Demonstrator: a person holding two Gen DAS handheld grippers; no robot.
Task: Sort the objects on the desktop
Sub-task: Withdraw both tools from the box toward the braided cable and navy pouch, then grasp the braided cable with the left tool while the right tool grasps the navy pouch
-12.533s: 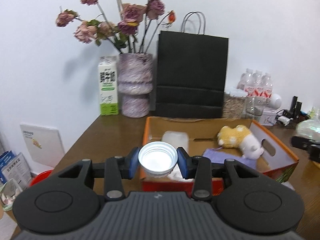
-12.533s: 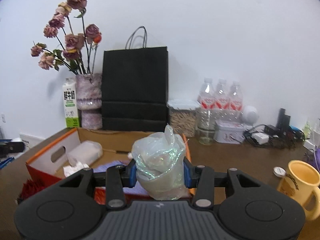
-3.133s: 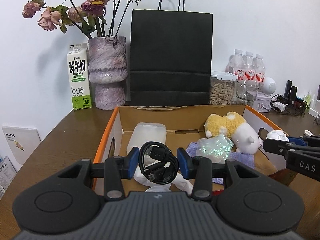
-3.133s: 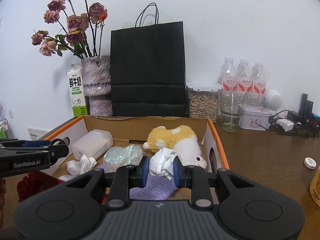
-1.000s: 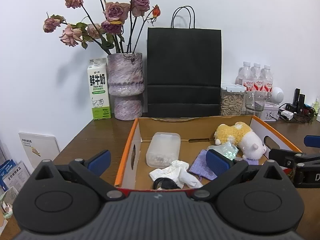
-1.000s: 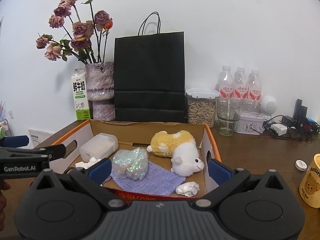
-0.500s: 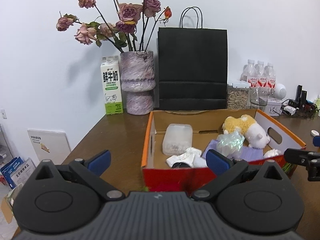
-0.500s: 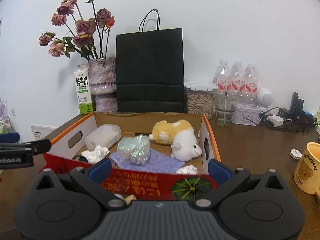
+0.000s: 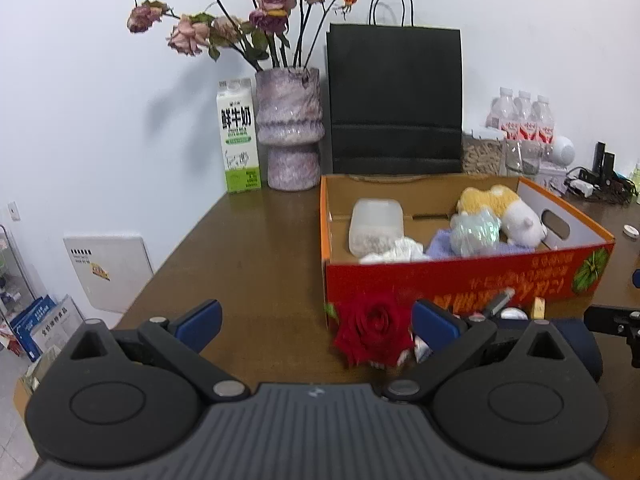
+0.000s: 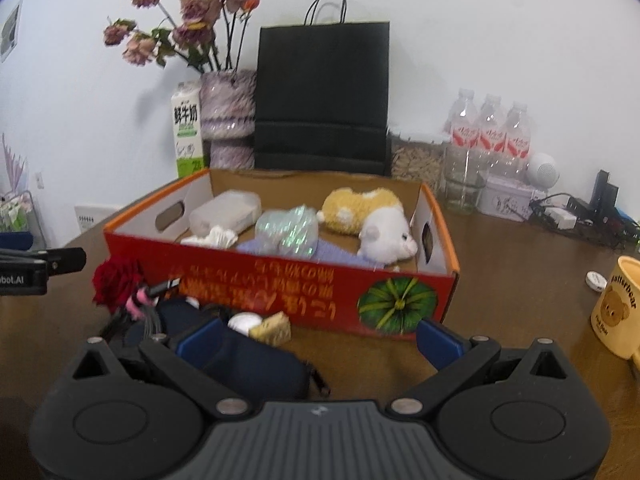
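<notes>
Both tools gape wide and hold nothing: left tool (image 9: 316,322), right tool (image 10: 318,340). Box (image 10: 280,286) sits mid-bench, already loaded with a plush (image 10: 372,220), a clear tub (image 10: 224,210), a shiny bag (image 10: 288,230), a cloth (image 10: 336,254) and a tissue (image 10: 212,238). Unsorted stuff lies against the box's front wall, toward the near bench edge. Dark pouch (image 10: 248,364): soft, probably light, pinch it across the middle. Rose (image 9: 374,326): fragile petals, better to take the stem, though the stem is hidden. A pink-clipped cable bundle (image 10: 140,302) looks floppy, so grab at the clip. Small yellow block (image 10: 274,326) and white cap (image 10: 242,320) look rigid and easy to knock away. Mug (image 10: 618,308) stands at the right bench edge; ceramic, heavy, slippery, best lifted by the rim. Bench (image 9: 248,248) is brown wood against a white wall, with a vase (image 9: 288,128), milk carton (image 9: 238,136), black bag (image 9: 394,100) and bottles (image 10: 490,132) along the far edge.
</notes>
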